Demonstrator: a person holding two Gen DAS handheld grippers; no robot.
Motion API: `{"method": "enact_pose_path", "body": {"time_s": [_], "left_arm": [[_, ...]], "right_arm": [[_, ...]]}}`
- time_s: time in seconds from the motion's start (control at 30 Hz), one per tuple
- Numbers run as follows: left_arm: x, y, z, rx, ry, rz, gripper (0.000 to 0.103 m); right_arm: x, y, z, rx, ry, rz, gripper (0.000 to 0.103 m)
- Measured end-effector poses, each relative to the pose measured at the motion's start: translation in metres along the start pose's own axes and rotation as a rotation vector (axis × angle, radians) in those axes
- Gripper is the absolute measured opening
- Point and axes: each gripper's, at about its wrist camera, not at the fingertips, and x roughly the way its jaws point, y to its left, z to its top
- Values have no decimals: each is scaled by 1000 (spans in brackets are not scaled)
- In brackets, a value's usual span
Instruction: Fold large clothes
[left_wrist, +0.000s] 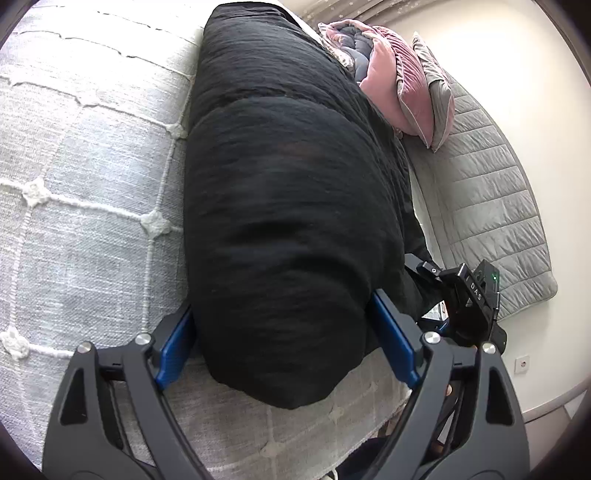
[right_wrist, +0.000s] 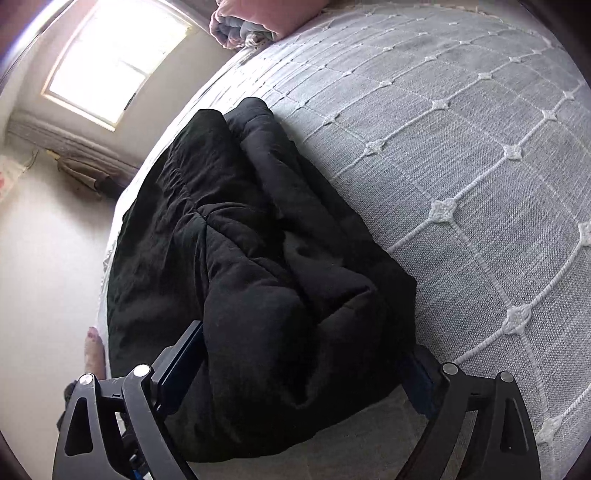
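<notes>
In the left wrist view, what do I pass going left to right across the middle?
Grey bedspread → black padded garment → grey quilted mat → pale wall.

Only readable text: white capitals "DAS" on side of black device block (left_wrist: 476, 295), at right of left wrist view, beside black garment. Small green light glows near top of same block, no wording by it. Right wrist view: no lettering, labels, brands or numbers legible anywhere.
</notes>
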Motion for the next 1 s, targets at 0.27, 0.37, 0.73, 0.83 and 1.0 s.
{"method": "enact_pose_path", "body": {"time_s": [0.27,0.37,0.73,0.83,1.0], "left_arm": [[2,-1,1,1,-3,-6,86],[2,1,0,6,-7,-6,82],[-5,-6,1,27,-61,43,59],[-4,-2,4,5,-50,28,59],[-6,1,6,23,-44,33,60]], "right_arm": [[2,14,-6,-29,-39,-26,88],[4,20,-8,-47,-44,-32,83],[-6,108,-53,-506,-257,-329,52],[-3,122,-64,-581,-289,-389,50],[-1,125,-69,-613,-296,-423,50]]}}
